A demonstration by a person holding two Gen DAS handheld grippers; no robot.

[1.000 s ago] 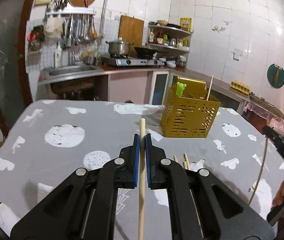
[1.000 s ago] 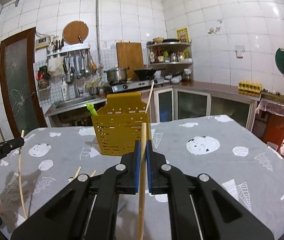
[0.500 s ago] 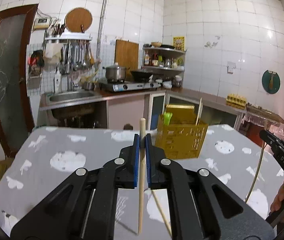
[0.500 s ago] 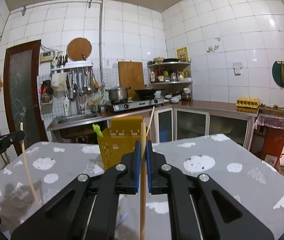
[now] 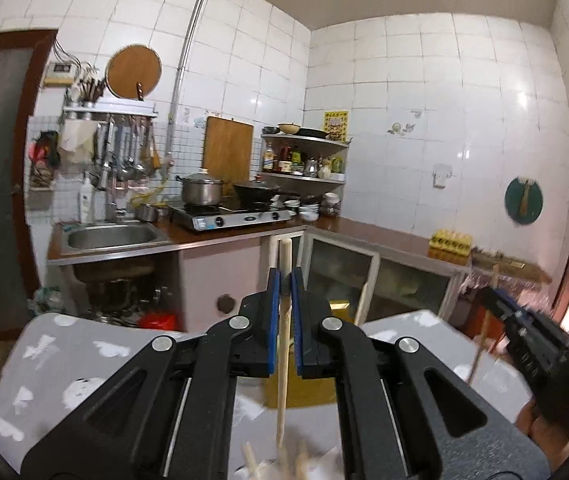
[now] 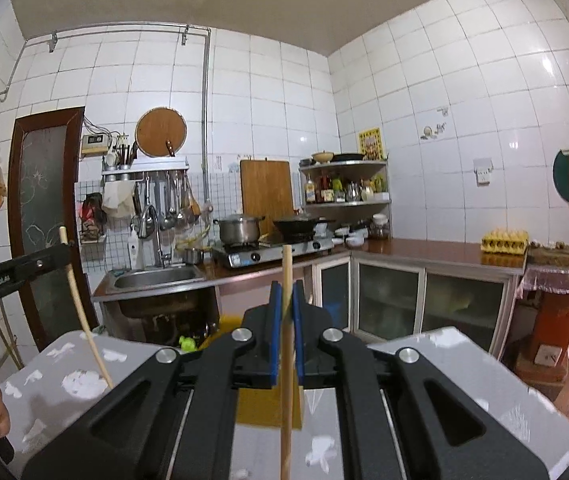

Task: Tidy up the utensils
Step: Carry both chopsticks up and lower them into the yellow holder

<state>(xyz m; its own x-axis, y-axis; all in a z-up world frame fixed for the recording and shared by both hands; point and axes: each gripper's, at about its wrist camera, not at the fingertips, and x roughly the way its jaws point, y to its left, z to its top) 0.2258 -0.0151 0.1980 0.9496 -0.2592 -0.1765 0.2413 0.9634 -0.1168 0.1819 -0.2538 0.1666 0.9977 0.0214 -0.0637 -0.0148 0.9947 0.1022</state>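
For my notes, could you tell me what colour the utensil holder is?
Yellow utensil holder, best in the right wrist view.

Left gripper (image 5: 285,280), lower centre of frame: matte black plastic arms w/ blue pads on the inner faces, round silver screws at the pivots, long slots cut in the arms. Right gripper (image 6: 286,292) – same build; at left edge of its view, white "GenRobot.AI"-type lettering on a black arm, partly cut off.
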